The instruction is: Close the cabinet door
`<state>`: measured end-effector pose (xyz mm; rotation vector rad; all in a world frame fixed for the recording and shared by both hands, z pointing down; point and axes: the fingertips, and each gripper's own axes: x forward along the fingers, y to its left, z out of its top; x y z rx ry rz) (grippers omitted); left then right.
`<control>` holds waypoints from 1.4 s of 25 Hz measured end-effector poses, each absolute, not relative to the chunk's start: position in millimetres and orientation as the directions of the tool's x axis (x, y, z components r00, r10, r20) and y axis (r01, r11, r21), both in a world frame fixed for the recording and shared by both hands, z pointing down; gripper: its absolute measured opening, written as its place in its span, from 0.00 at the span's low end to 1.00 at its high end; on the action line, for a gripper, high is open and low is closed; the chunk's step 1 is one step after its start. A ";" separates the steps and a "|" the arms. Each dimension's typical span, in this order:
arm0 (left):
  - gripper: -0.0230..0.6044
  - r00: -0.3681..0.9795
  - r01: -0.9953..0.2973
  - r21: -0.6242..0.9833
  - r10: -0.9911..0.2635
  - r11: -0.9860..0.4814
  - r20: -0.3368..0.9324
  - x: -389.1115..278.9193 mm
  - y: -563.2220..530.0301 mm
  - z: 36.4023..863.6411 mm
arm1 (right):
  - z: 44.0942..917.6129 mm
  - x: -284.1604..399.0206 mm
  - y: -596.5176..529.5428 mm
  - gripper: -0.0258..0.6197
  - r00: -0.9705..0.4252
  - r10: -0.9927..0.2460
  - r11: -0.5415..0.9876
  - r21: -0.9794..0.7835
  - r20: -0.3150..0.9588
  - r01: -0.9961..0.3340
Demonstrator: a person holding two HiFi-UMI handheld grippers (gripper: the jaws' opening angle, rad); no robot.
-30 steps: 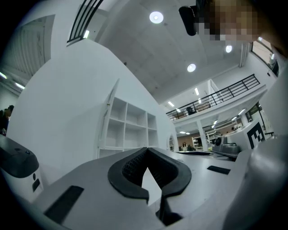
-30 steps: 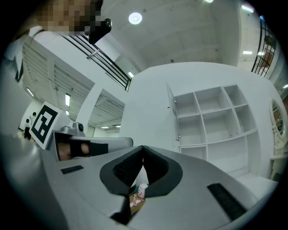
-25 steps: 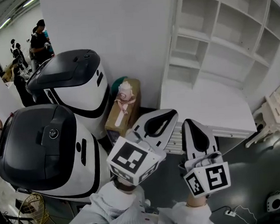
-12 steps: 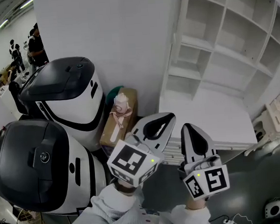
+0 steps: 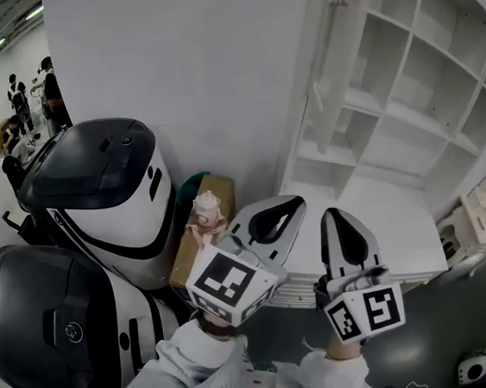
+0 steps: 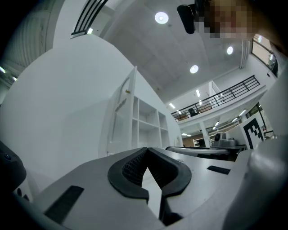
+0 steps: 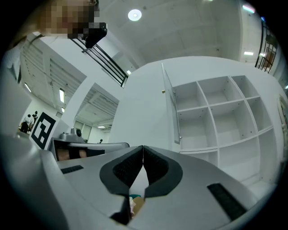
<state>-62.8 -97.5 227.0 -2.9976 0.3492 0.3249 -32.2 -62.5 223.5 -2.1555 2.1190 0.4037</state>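
Observation:
The white cabinet (image 5: 418,85) stands at the right with its shelves bare. Its door (image 5: 331,67) hangs open, seen nearly edge-on along the cabinet's left side, with a slim handle (image 5: 320,101) on it. The right gripper view shows the same door (image 7: 170,105) to the left of the shelves (image 7: 216,112). My left gripper (image 5: 296,198) is shut and empty, held low in front of the cabinet's base. The right gripper (image 5: 334,214) is beside it, also shut with nothing in it. Both point slightly upward, short of the door. In their own views the left gripper (image 6: 146,150) and right gripper (image 7: 142,147) show their tips touching.
Two large white-and-black machines (image 5: 101,186) (image 5: 53,327) stand at the left. A cardboard box (image 5: 198,238) with a tied bundle leans against the white wall (image 5: 201,76). A white ledge (image 5: 394,220) juts from the cabinet's foot. People stand far off at the upper left.
Both grippers have travelled forward together toward the cabinet. The shelves and the open door now fill more of the head view, and the machines have slid left and down.

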 end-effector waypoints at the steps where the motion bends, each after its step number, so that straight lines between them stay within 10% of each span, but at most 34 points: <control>1: 0.05 0.951 -0.232 -0.082 -0.208 -0.969 -0.229 -61.0 -105.2 225.9 | 222.6 -31.3 -70.9 0.06 0.005 -0.968 -0.037 0.121 -0.252 -0.992; 35: 0.05 0.958 -0.209 -0.053 -0.193 -0.977 -0.214 1.1 -188.3 232.0 | 162.3 39.5 -149.3 0.06 0.060 -0.935 -0.126 0.170 -0.349 -0.977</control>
